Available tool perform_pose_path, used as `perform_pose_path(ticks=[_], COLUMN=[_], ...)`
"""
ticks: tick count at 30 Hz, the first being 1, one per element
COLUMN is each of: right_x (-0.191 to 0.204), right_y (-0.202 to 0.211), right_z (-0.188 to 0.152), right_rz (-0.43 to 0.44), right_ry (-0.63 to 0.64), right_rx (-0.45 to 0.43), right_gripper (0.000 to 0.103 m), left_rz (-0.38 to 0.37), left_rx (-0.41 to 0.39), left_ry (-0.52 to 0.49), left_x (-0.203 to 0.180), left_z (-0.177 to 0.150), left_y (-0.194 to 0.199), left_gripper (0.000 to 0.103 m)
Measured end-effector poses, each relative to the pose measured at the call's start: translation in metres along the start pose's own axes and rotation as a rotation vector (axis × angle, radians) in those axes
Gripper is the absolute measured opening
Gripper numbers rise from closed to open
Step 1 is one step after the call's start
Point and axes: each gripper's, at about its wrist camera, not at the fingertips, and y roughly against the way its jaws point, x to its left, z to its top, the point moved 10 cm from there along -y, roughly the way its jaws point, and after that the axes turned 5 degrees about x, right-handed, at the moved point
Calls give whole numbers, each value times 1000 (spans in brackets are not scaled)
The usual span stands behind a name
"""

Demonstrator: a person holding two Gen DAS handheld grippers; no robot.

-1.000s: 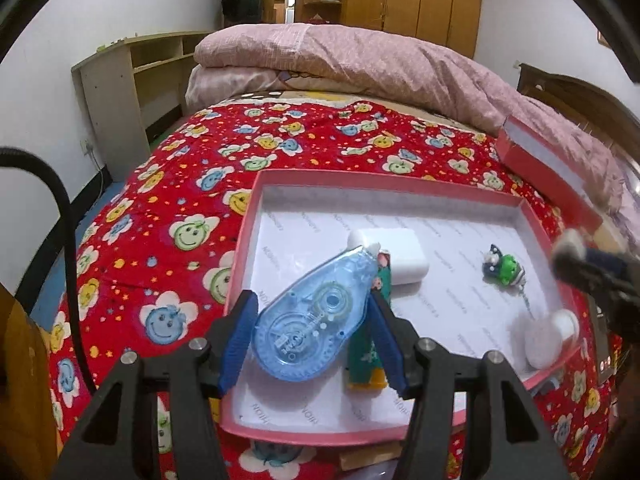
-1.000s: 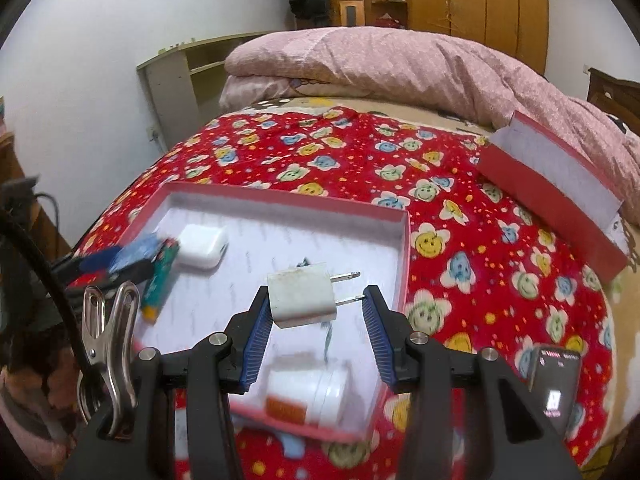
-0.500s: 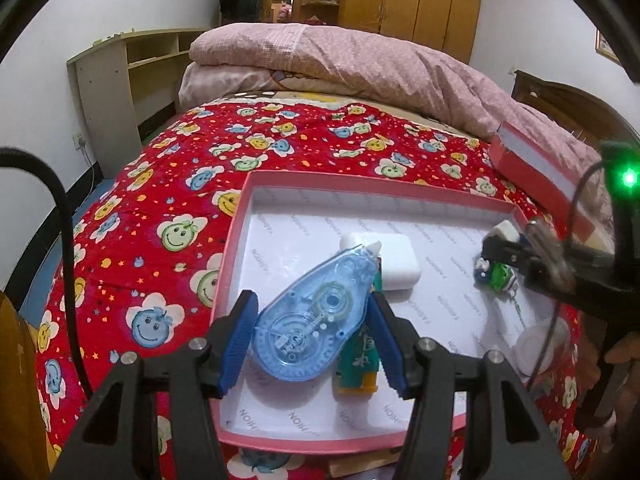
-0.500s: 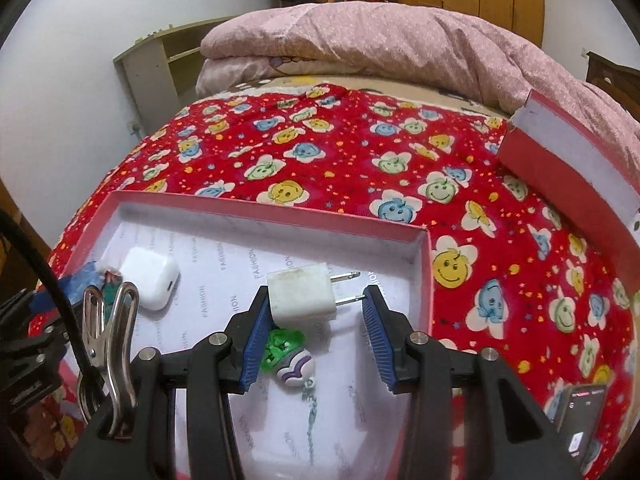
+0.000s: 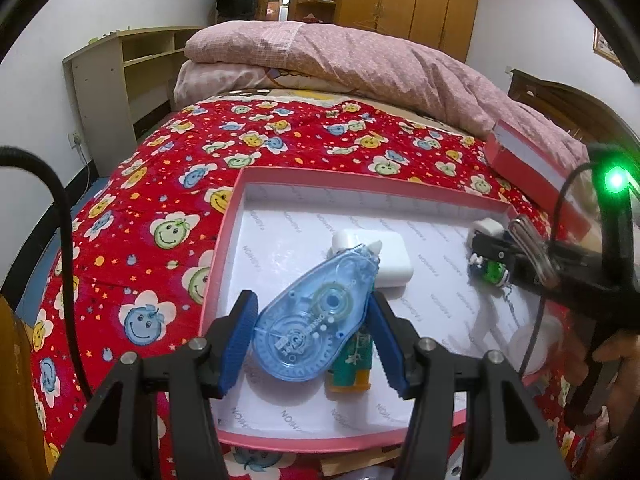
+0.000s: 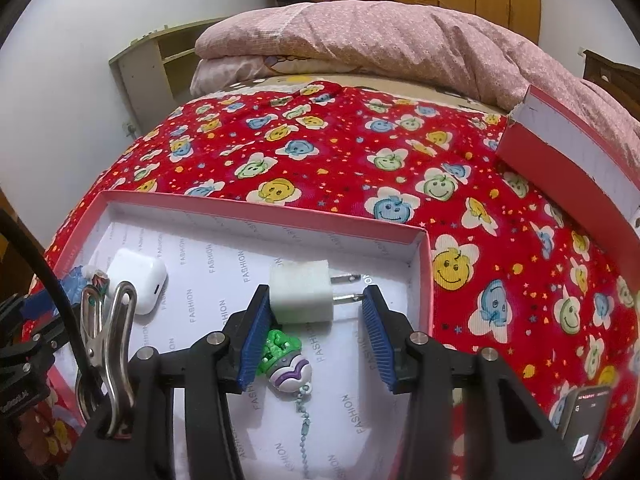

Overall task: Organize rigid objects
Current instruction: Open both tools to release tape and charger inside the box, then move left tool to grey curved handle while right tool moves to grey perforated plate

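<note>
In the left wrist view, the left gripper (image 5: 314,338) is clenched on a blue tape dispenser (image 5: 316,318), held above the near-left part of a pink-rimmed tray (image 5: 224,240) that lies on the red bedspread (image 5: 160,200). Under the dispenser a small green tube (image 5: 352,372) lies on the tray floor near the front edge, and a white case (image 5: 384,258) sits toward the middle; whether the dispenser touches either cannot be told. The right gripper (image 5: 486,240) reaches in over the right edge of the tray, above a green charm (image 5: 492,274) with a bead chain, and a white jar (image 5: 536,342) stands at the near-right corner. In the right wrist view, the right gripper (image 6: 316,328) grasps a white plug (image 6: 302,294) lengthwise, one pad on its body and the other at the prong tips, hovering near the tray's (image 6: 260,210) far-right corner. The charm (image 6: 286,362) lies just below and the case (image 6: 136,280) sits toward the left edge. A phone (image 6: 584,416) lies on the bedspread (image 6: 500,240) outside the tray, and a red lid (image 6: 568,164) leans farther off. The thin prongs give a poor hold, so the plug may swivel or slip out early and land on the charm. Lowering the dispenser straight down could set it on the tube, leaving it tilted and liable to slide.
</note>
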Motion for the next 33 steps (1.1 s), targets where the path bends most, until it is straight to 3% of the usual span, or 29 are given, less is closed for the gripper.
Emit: perform_pose_path(ticks=[9,12,14,24,33], right_x=[1,4,6,11,26], right_y=[0,1,4,30,60], right_z=[1,1,0,-1,-13], right_rz=[-12,1,-2,22,63], right_ry=[5,14,25,4,30], right_rx=[-7,-13,-20,-70,-95], right_gripper=[49,58,69,71,71], left_rz=[-9,-6,-15,27,50], left_rx=[30,21,17,4,-17], left_ry=[8,23,26,-24,-3], left_x=[-3,0,0,-6,6], left_z=[-4,-4,-4,-8,-18], left_y=[-3,1,4,21,48], left_gripper=[63,71,73,77,77])
